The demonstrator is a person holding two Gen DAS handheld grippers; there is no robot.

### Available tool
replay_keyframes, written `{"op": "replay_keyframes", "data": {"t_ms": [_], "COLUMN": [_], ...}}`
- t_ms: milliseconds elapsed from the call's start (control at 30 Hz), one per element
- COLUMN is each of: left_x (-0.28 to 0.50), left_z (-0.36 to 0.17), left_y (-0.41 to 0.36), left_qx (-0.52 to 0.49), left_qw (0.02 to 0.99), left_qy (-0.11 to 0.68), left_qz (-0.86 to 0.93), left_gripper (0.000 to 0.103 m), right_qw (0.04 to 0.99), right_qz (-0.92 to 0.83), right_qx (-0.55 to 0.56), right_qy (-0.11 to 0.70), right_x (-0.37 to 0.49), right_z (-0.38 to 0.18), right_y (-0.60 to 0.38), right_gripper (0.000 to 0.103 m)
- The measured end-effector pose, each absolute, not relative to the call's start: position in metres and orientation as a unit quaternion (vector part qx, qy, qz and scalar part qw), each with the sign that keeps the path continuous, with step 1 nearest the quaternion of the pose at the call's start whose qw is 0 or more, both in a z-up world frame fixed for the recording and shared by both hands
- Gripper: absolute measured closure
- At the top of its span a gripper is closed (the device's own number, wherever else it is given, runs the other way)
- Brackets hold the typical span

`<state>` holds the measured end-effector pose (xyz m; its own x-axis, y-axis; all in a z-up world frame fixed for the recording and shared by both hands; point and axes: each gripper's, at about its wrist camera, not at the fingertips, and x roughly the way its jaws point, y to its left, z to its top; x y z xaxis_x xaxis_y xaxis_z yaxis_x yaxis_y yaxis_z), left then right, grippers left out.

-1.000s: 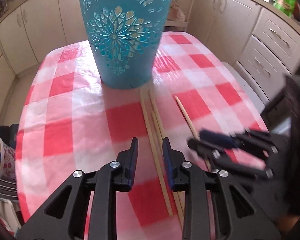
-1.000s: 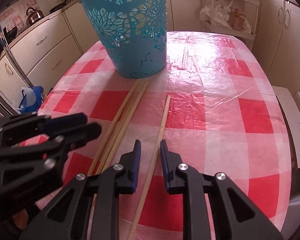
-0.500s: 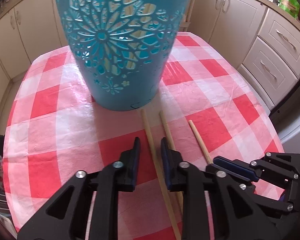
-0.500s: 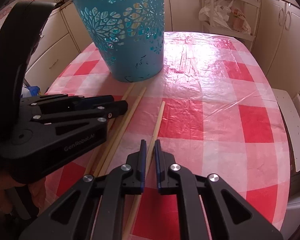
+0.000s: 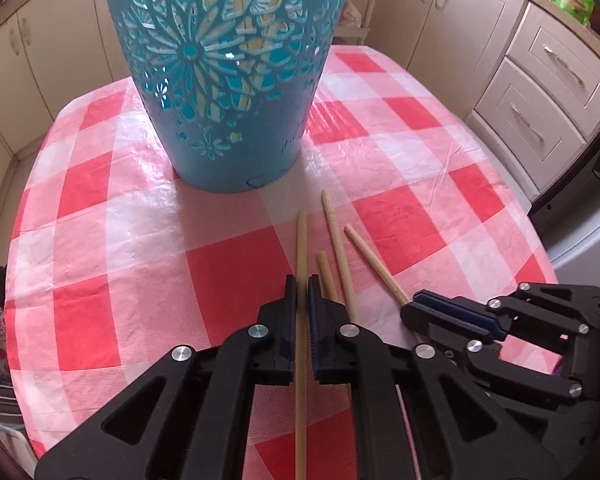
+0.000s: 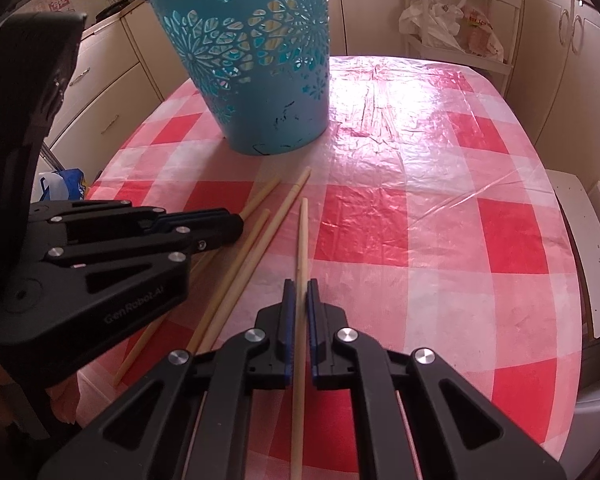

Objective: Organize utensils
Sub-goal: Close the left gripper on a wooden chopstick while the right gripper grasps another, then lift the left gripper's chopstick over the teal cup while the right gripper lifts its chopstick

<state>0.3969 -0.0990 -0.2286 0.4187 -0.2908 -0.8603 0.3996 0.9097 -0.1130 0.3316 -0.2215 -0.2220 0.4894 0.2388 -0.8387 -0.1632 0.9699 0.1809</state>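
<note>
Several wooden chopsticks lie on the red-and-white checked tablecloth in front of a teal cut-out basket, which also shows in the right wrist view. My left gripper is shut on one chopstick that points toward the basket. My right gripper is shut on another chopstick. Two loose chopsticks lie between the grippers. The left gripper shows in the right wrist view, and the right gripper in the left wrist view.
The table is oval with cream kitchen cabinets around it. A white rack with plastic bags stands behind the table. A blue bag sits on the floor to the left.
Both grippers have closed on a chopstick each. The left gripper has moved closer to the basket, and the two grippers now sit side by side.
</note>
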Motion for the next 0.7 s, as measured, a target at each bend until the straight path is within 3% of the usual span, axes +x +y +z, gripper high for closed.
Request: {"op": "replay_keyframes", "data": {"t_ms": [300,700], "left_x": [0.389,0.338], "left_z": [-0.226,-0.161], "left_y": [-0.098,-0.08], "left_qx": [0.062,0.088], "left_qw": [0.846,0.9], "left_qy": [0.488,0.386], "left_qz": [-0.206,-0.181], "left_gripper": [0.098,0.098], "right_qw": [0.865,0.866], "right_qz": [0.116,0.115], "right_qx": [0.032,0.035], "right_qy": [0.486,0.485], "right_x": [0.331,0.327], "right_z": [-0.223,-0.222], "right_y": [-0.219,-0.219], "right_gripper": [0.097,0.097]}}
